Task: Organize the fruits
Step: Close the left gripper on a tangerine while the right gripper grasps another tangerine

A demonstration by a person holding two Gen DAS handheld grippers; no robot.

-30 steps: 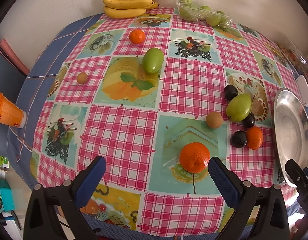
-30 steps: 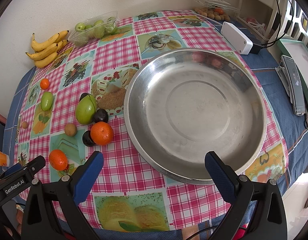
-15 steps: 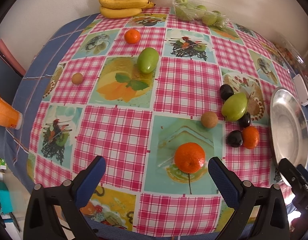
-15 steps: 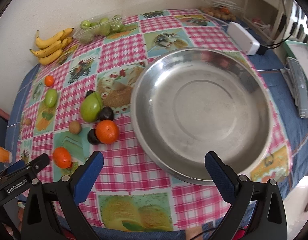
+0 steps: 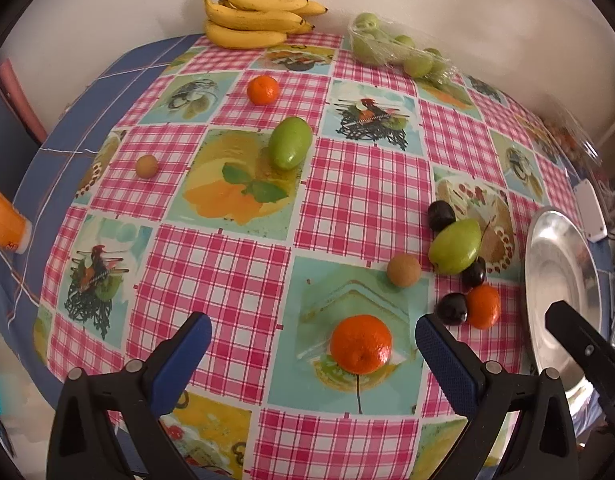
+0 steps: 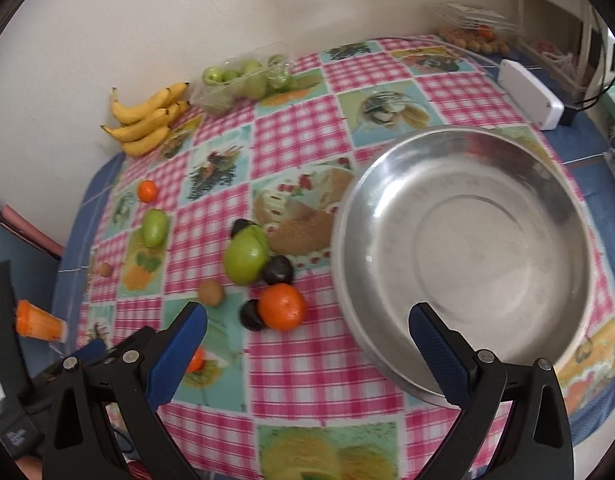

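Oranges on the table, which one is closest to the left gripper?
The large orange on the teal square, right in front of the open left gripper. The other two sit farther away: one beside a dark plum, one near the bananas.

No readable text, label, brand or number in either view.

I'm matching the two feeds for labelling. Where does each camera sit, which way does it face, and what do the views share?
Left wrist: on the left gripper, open, looking across the table's left part at a near orange; the other gripper's black body shows at the right edge.
Right wrist: on the right gripper, open, looking at the empty metal bowl; the left gripper shows at the lower left.
Shared: bananas, bowl, the fruit cluster.
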